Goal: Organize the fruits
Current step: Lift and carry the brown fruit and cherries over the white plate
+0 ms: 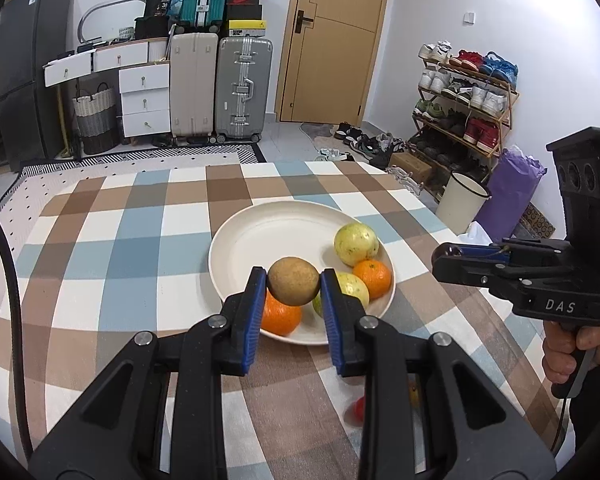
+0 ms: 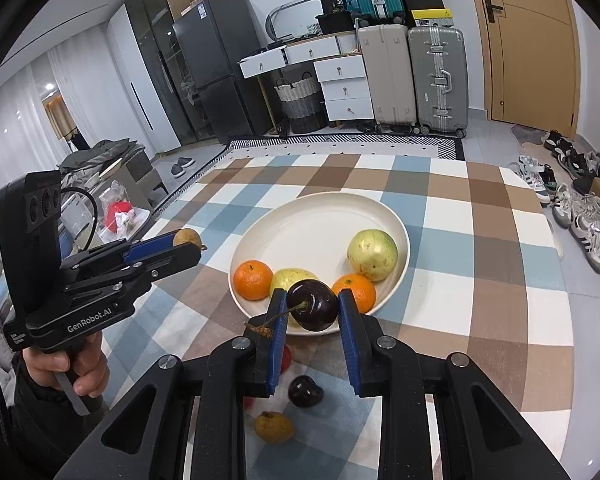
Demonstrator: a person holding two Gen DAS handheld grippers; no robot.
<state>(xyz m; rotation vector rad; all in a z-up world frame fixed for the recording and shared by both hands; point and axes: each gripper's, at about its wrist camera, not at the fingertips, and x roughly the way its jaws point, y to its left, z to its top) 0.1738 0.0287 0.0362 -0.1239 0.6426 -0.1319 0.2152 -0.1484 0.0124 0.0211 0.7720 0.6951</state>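
A white plate [image 1: 260, 236] [image 2: 316, 224] sits on the checked tablecloth and holds two oranges [image 1: 373, 278] [image 2: 253, 280] and two yellow-green guavas [image 1: 356, 244] [image 2: 373, 255]. My left gripper [image 1: 293, 286] is shut on a small brown round fruit [image 1: 294, 286], held above the plate's near edge; it also shows in the right wrist view [image 2: 188, 237]. My right gripper [image 2: 312, 312] is shut on a dark cherry [image 2: 313, 310] with a stem, above the plate's near rim. In the left wrist view the right gripper [image 1: 446, 255] is at the right.
On the cloth near me lie another dark cherry [image 2: 305, 391], a small orange-yellow fruit [image 2: 273, 426] and a red fruit [image 2: 286, 358] partly hidden by my finger. Suitcases [image 1: 242, 88], drawers, a shoe rack [image 1: 464, 100] and a bin [image 1: 460, 202] stand beyond the table.
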